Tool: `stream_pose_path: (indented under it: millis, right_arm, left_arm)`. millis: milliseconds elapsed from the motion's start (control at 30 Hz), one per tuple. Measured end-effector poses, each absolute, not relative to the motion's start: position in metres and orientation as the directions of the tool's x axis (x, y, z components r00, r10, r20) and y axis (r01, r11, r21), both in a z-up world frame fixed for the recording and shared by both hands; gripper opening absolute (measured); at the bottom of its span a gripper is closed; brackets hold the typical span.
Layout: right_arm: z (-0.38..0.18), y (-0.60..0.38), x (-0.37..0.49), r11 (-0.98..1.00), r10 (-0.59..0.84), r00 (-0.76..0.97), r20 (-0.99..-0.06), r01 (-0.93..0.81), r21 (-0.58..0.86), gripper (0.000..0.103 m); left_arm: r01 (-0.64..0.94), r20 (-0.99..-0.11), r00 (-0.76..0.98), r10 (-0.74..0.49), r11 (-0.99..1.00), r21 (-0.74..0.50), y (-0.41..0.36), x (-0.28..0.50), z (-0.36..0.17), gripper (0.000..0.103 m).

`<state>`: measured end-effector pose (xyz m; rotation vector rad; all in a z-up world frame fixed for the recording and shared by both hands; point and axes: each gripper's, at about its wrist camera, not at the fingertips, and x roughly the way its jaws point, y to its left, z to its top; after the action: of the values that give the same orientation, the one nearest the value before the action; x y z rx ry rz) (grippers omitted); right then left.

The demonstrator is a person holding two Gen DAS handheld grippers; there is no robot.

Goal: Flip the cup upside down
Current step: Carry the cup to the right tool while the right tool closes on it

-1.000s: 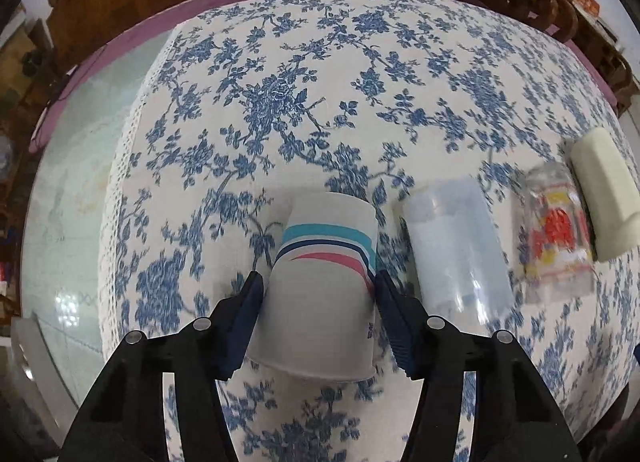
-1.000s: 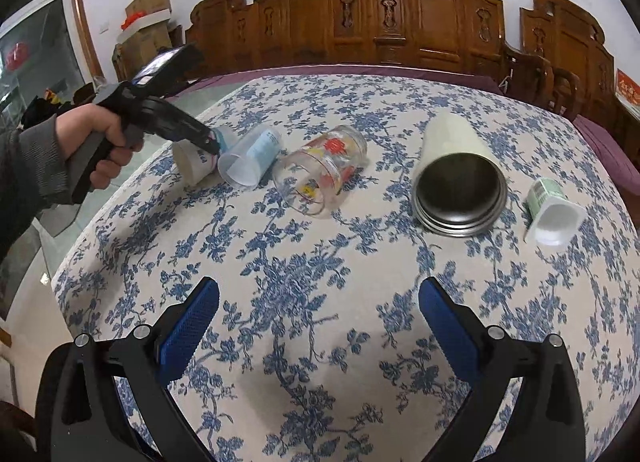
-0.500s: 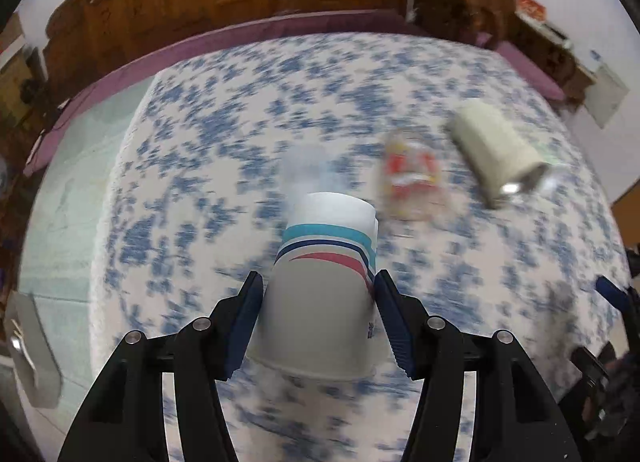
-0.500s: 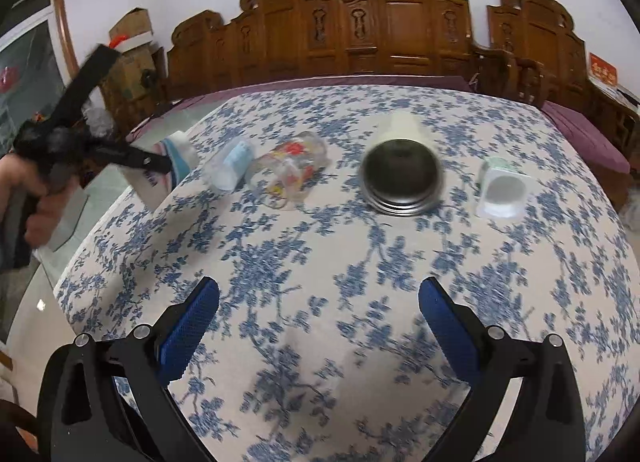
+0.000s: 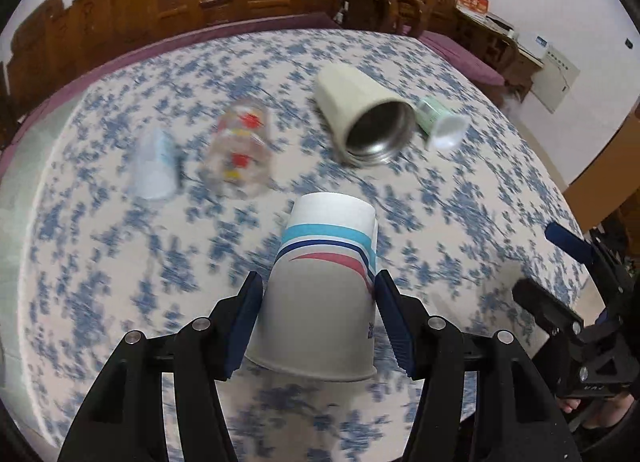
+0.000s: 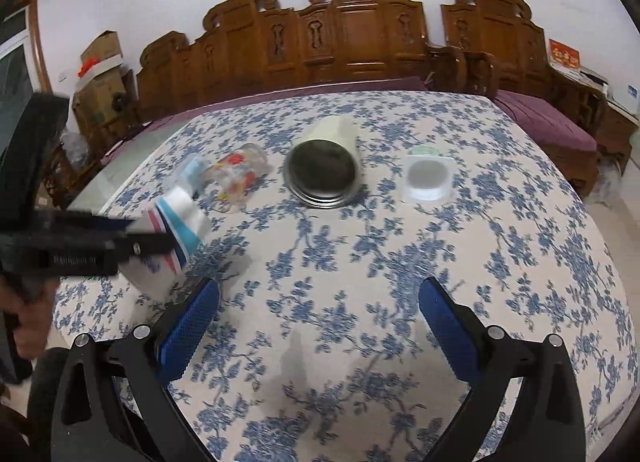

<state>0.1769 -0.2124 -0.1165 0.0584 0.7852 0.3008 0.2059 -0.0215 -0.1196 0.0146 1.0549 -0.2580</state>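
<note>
My left gripper (image 5: 318, 318) is shut on a white paper cup (image 5: 324, 282) with teal, navy and red stripes. The cup's closed base points away from the camera and its rim faces me. It is held in the air over the table's left front part. In the right wrist view the same cup (image 6: 176, 234) shows at the left, tilted, in the left gripper (image 6: 132, 242). My right gripper (image 6: 316, 326) is open and empty above the table's near edge.
On the blue-flowered tablecloth (image 6: 400, 262) lie a pale blue plastic cup (image 5: 154, 169), a clear printed glass (image 5: 240, 153), a cream steel-lined tumbler (image 5: 360, 117) and a small green-white cup (image 5: 440, 123), all on their sides. Carved wooden chairs (image 6: 348, 33) stand behind.
My left gripper has lifted the paper cup off the table and swung it rightward and toward the table's front. The right gripper has drawn back and stays open.
</note>
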Motion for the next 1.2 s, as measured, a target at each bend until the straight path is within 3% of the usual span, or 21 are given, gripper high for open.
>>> stream_pose_path:
  millis: [400, 467, 600, 700, 800, 833, 1200]
  right_arm:
    - [-0.123, -0.232, 0.184, 0.966, 0.259, 0.668, -0.698, -0.199, 0.167, 0.101]
    - [-0.122, -0.231, 0.183, 0.966, 0.255, 0.668, -0.699, -0.199, 0.163, 0.101]
    - [-0.117, -0.226, 0.183, 0.966, 0.252, 0.669, -0.699, -0.213, 0.145, 0.101]
    - [-0.113, -0.218, 0.182, 0.965, 0.252, 0.67, -0.699, -0.227, 0.131, 0.101]
    - [-0.107, -0.207, 0.183, 0.961, 0.261, 0.667, -0.698, -0.246, 0.124, 0.101]
    - [-0.106, -0.204, 0.183, 0.96, 0.262, 0.667, -0.698, -0.251, 0.121, 0.1]
    - [-0.108, -0.154, 0.206, 0.929, 0.35, 0.548, -0.76, -0.306, 0.208, 0.089]
  left_arm:
    - [0.218, -0.873, 0.428, -0.232, 0.964, -0.149, -0.046, 0.206, -0.152, 0.057]
    - [0.212, -0.869, 0.441, -0.227, 0.966, -0.145, -0.044, 0.205, -0.15, 0.067]
    - [0.2, -0.838, 0.499, -0.22, 0.97, -0.136, -0.032, 0.196, -0.134, 0.069]
    - [0.18, -0.808, 0.55, -0.211, 0.975, -0.132, -0.017, 0.187, -0.121, 0.076]
    - [0.145, -0.769, 0.614, -0.174, 0.984, -0.107, -0.001, 0.177, -0.107, 0.087]
    - [0.126, -0.753, 0.639, -0.154, 0.987, -0.095, 0.006, 0.173, -0.103, 0.095]
    - [0.013, -0.677, 0.734, -0.055, 0.998, -0.066, 0.06, 0.143, -0.097, 0.095]
